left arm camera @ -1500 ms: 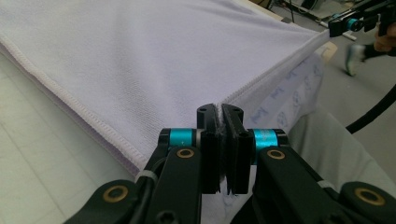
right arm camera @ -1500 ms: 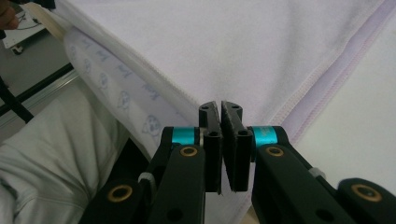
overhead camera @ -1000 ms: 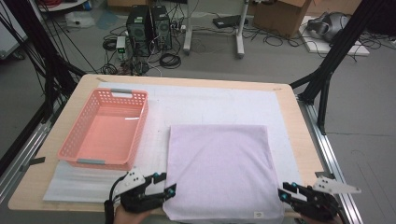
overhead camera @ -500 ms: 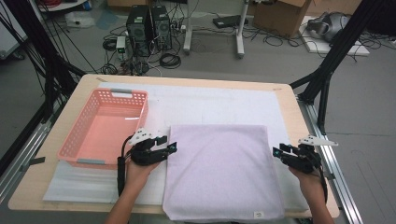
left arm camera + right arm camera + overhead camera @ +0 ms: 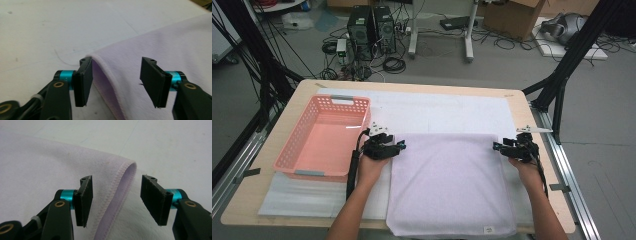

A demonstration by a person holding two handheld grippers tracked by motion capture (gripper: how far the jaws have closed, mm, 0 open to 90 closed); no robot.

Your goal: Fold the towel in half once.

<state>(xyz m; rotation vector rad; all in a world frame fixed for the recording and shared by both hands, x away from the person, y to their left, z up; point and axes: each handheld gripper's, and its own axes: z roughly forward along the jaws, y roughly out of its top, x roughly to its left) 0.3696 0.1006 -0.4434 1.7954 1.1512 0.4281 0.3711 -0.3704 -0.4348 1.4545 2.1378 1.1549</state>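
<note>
the lilac towel [image 5: 449, 185] lies flat on the white mat [image 5: 437, 112] at the table's six o'clock side, and the left gripper [image 5: 399, 146] and right gripper [image 5: 496, 146], jaws spread wide and holding nothing, straddle its far corners.

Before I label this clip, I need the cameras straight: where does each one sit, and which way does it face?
High view: above the person's side, looking forward and down on the table, towel and basket; both forearms enter from below.
Left gripper view: rides the left hand-held gripper, looking along its open jaws at the towel's folded corner.
Right gripper view: rides the right hand-held gripper, jaws open astride the towel's other far corner.
Shared: the lilac towel on the white mat.
</note>
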